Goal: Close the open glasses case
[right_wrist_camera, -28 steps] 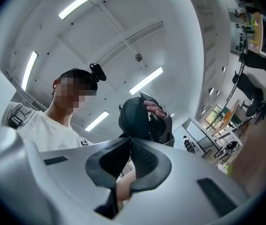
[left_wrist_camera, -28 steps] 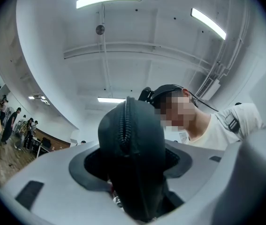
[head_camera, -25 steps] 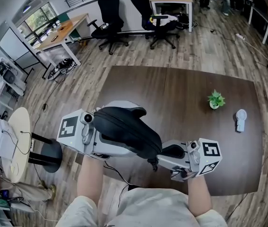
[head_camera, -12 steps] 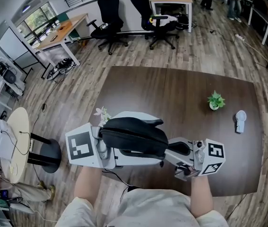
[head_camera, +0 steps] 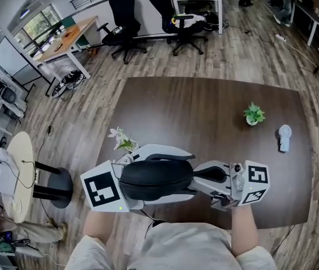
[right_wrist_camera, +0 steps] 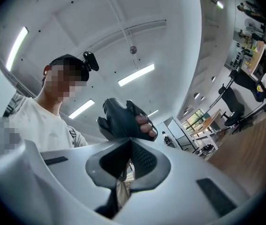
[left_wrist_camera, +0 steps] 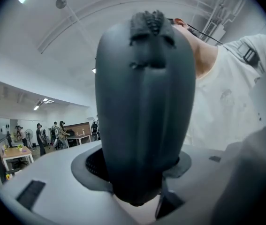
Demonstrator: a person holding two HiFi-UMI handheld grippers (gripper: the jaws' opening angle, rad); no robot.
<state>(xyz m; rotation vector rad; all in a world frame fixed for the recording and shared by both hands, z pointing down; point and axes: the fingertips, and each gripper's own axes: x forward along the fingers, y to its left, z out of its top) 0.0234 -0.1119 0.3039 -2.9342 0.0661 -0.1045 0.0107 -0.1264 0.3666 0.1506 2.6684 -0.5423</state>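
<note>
Case (head_camera: 156, 180) lower now (seam (left_wrist_camera: 144, 107): left gripper view)

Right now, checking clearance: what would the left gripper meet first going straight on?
The case: it already stands between the left gripper's jaws, which have just been closing, seemingly onto it.

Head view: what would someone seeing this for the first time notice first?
A black glasses case sits between the jaws of the left gripper, which have just been closing on it, above the near edge of the brown table. The shut right gripper points at its right end. A small green plant stands farther across the table.
</note>
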